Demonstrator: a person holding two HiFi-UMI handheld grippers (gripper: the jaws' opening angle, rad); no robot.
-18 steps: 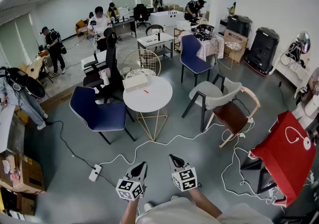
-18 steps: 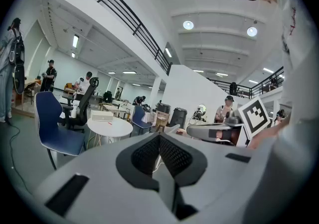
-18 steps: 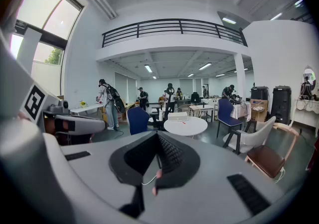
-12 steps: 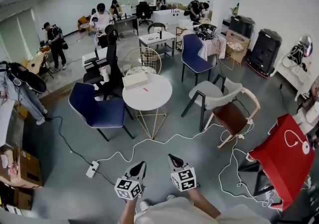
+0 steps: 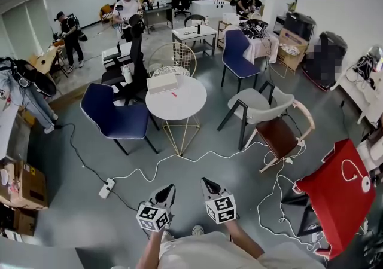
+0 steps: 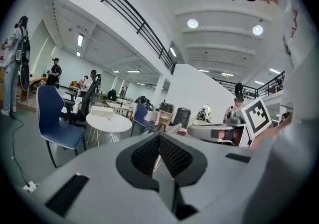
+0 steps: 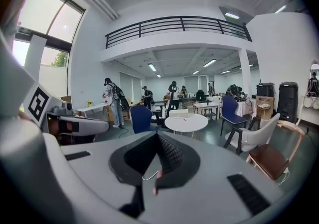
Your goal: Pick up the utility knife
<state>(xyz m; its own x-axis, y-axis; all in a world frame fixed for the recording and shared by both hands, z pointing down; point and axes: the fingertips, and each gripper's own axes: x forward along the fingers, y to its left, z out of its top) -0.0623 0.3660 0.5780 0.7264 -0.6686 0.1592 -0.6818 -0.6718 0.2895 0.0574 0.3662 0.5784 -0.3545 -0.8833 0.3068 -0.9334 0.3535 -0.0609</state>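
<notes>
White round table [image 5: 187, 110], far across the floor in the head view, carries a small red thing [image 5: 174, 94], probably the knife, beside a box [image 5: 162, 83]. The left gripper [image 5: 168, 190] and right gripper [image 5: 206, 183] hang near the person, well apart from it. Left gripper view: jaws closed together, nothing between them. Right gripper view: jaws likewise closed and empty, table far ahead. Nothing looks done yet; approach, grasp and lift remain.
</notes>
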